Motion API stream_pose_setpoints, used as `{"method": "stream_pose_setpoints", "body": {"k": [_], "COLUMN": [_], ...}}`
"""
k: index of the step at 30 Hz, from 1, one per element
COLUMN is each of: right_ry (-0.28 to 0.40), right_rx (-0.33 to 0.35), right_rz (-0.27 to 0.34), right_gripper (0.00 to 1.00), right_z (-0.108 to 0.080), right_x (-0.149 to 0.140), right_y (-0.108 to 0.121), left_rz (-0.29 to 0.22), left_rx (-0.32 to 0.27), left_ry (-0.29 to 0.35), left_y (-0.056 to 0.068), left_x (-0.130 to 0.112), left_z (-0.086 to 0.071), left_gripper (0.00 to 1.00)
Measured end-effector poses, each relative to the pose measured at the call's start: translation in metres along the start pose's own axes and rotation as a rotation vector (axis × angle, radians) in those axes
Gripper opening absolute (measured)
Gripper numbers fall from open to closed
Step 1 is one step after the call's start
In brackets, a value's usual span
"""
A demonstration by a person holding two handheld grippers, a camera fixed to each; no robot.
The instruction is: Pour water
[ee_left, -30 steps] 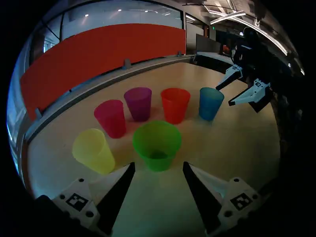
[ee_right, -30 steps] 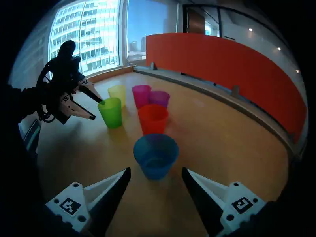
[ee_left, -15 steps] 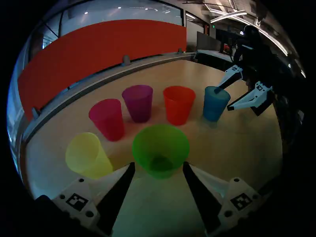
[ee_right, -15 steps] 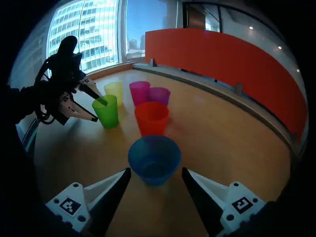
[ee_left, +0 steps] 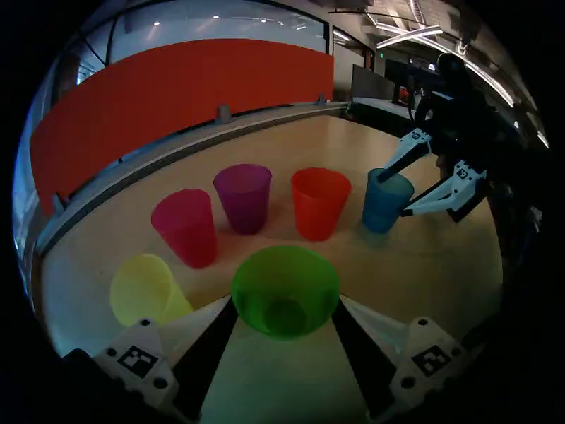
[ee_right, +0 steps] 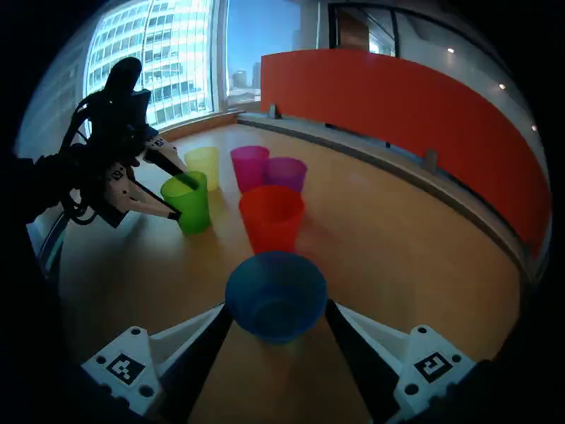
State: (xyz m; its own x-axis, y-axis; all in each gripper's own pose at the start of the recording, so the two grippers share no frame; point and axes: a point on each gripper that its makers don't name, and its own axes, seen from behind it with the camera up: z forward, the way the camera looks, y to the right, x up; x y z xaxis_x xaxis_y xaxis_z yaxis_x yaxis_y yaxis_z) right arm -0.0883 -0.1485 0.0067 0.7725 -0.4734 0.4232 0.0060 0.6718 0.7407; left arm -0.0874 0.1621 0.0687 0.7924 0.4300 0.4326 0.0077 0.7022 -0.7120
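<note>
Since the earlier frames both tongs had advanced until a cup lay between the fingertips of each. Left tongs (ee_left: 284,305) stood open astride the green cup (ee_left: 285,293); right tongs (ee_right: 277,308) stood open astride the blue cup (ee_right: 275,293). Finger contact could not be told. Both cups stood upright on the table (ee_left: 424,247), near the red cup (ee_left: 320,201) and purple cup (ee_left: 243,196).

Center frame's jammed: red cup (ee_left: 320,201), purple cup (ee_left: 244,196). Table (ee_left: 431,265) at lower right is wide open.

Wooden table (ee_right: 395,233), orange partition (ee_left: 176,85), bright windows (ee_right: 162,63)
</note>
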Motion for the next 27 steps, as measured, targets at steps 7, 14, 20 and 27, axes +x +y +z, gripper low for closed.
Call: {"method": "stream_pose_setpoints", "body": {"k": [7,14,20,27], "right_ry": [0.007,0.010,0.008,0.007], "right_rx": [0.003,0.002,0.002,-0.008], "right_rz": [-0.011,-0.015,-0.017,-0.021], "right_gripper": [1.00,1.00,1.00,1.00], "right_z": [0.0032,0.0035,0.0034,0.0059], "right_x": [0.0043,0.0076,0.0077,0.0060], "right_y": [-0.0021,-0.0019,-0.0021,0.0007], "left_rz": [0.001,0.002,0.017,0.008], "left_rx": [-0.013,-0.004,0.005,-0.004], "left_ry": [-0.002,0.006,0.007,0.006], "left_y": [0.0019,-0.0008,-0.0010,0.0006], "left_x": [0.0009,0.0040,0.0042,0.0044], "left_z": [0.0012,0.0025,0.0027,0.0025], "left_gripper": [0.90,0.89,0.87,0.87]}}
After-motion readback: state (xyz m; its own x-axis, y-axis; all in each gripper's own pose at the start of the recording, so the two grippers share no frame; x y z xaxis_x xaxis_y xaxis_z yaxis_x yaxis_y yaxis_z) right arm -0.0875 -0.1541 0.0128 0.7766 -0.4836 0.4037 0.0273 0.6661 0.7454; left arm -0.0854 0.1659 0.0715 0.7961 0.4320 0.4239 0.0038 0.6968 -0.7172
